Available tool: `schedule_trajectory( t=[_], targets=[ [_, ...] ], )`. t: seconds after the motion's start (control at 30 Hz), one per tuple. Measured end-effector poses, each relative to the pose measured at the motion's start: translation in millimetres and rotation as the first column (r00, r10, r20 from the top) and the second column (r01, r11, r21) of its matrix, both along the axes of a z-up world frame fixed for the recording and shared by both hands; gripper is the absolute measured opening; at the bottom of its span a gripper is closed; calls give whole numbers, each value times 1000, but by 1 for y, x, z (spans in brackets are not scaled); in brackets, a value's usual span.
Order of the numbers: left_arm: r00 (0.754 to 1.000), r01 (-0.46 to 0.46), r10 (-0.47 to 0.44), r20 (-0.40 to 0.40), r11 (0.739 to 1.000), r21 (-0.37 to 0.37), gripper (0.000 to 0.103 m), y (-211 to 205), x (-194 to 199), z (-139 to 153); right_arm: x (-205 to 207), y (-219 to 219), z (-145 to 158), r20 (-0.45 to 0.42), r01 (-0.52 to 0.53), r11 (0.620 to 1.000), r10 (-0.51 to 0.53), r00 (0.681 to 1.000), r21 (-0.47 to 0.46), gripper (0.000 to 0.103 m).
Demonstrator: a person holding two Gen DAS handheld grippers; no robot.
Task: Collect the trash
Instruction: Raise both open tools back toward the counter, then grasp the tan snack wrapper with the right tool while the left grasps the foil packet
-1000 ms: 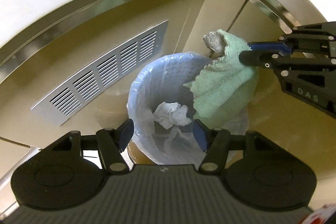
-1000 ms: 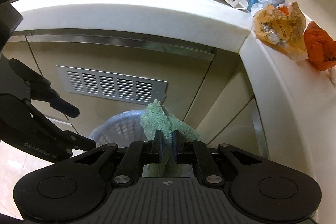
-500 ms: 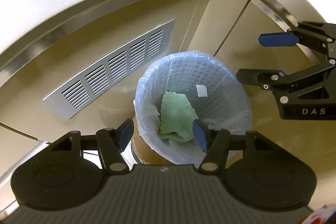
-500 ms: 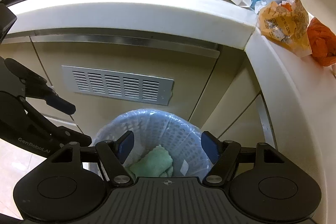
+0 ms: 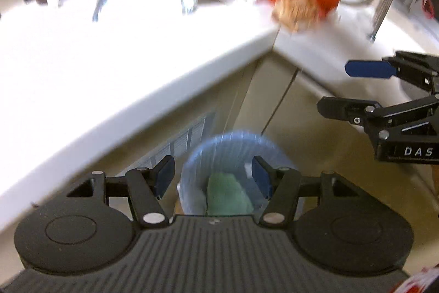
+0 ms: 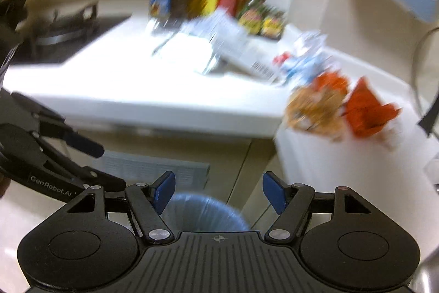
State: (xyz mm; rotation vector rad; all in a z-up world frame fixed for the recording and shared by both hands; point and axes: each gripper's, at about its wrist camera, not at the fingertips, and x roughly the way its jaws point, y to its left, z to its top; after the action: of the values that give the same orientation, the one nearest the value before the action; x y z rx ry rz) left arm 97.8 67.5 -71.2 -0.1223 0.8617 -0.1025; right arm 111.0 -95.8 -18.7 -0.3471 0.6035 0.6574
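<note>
Lying in the lined bin [image 5: 236,155], green cloth [image 5: 227,194], both hand-held grippers [image 5: 213,177] [image 6: 219,192] apart, empty.

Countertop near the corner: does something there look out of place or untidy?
Yes. A crumpled yellow wrapper and an orange bag lie at the counter edge, with other blurred packaging behind. They look like loose trash, not stored goods.
</note>
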Motion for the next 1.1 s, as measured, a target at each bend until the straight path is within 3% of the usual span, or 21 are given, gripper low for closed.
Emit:
schedule_trajectory(
  t=[0.17,0.33,0.47,0.73,0.87,1.1],
  targets=[
    [994,-47,47,97,999,-7,60,4,8,38,17,-15,35,23,123,987,-126,992,108,71],
    [978,-131,129,163,991,4,63,16,25,63,51,-26,50,10,191,970,-195,981,150,71],
    [963,-194,191,191,981,0,68,22,37,74,82,-31,49,-17,226,960,-226,974,166,79],
    [933,-304,300,201,953,-13,81,21,51,76,123,-26,22,-55,201,970,-195,979,140,80],
    [938,-297,288,191,955,17,84,23,61,73,137,-19,15,-68,202,970,-195,978,137,80],
    [967,-193,167,191,973,126,91,45,91,66,151,-4,4,-97,243,964,-233,968,106,80]
  ],
)
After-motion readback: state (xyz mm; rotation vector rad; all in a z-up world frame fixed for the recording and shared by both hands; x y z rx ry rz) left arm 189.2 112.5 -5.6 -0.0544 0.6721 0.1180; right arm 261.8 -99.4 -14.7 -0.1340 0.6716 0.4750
